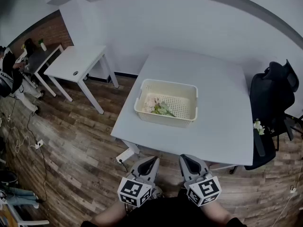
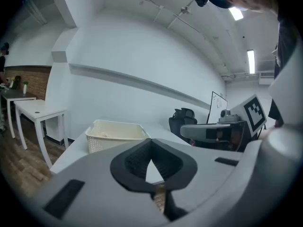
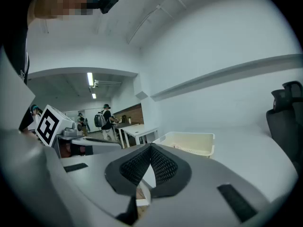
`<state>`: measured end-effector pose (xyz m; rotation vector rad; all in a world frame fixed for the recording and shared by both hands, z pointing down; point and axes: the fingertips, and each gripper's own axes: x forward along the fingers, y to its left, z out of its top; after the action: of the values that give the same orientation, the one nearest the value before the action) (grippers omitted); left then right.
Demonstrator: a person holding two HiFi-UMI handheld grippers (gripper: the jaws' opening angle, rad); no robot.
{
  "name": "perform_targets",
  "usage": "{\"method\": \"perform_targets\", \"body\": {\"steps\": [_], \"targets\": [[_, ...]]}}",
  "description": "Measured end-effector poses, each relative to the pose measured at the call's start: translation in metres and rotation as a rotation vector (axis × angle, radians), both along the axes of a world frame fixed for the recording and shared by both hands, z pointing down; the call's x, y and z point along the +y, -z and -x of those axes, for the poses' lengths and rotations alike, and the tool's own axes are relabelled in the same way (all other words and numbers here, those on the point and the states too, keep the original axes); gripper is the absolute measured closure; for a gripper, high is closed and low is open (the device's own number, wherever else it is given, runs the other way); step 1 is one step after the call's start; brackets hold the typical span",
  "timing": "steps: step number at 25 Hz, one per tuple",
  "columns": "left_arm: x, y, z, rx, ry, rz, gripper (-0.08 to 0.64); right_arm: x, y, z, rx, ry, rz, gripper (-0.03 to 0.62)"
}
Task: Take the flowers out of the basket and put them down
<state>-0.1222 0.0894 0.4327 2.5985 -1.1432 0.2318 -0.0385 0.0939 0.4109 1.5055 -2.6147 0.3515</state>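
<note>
A cream perforated basket (image 1: 189, 91) stands in the middle of the white table (image 1: 222, 126). Pale pink flowers with green leaves (image 1: 157, 107) lie in its left part. Both grippers hang side by side below the table's near edge, well short of the basket. My left gripper (image 1: 150, 161) is shut with nothing in it, and its own view shows the basket (image 2: 116, 134) ahead over closed jaws (image 2: 151, 148). My right gripper (image 1: 185, 158) is shut and empty too; in its view the basket (image 3: 187, 143) lies beyond the closed tips (image 3: 150, 148).
A black office chair (image 1: 272, 110) stands at the table's right side, with a small flower sprig (image 1: 258, 126) beside it. A smaller white table (image 1: 78, 63) stands at the left on the wooden floor. People stand at the far left (image 1: 9, 74). Cables lie on the floor (image 1: 21, 138).
</note>
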Motion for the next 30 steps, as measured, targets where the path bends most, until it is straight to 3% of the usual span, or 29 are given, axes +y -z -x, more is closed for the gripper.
{"method": "perform_targets", "body": {"steps": [16, 30], "targets": [[0.008, -0.002, -0.01, 0.004, -0.026, 0.009, 0.554, 0.01, 0.004, -0.004, -0.016, -0.004, -0.023, 0.571], [0.001, 0.0, -0.035, -0.011, -0.017, 0.015, 0.554, -0.003, 0.011, -0.029, -0.015, 0.018, -0.035, 0.571]]}}
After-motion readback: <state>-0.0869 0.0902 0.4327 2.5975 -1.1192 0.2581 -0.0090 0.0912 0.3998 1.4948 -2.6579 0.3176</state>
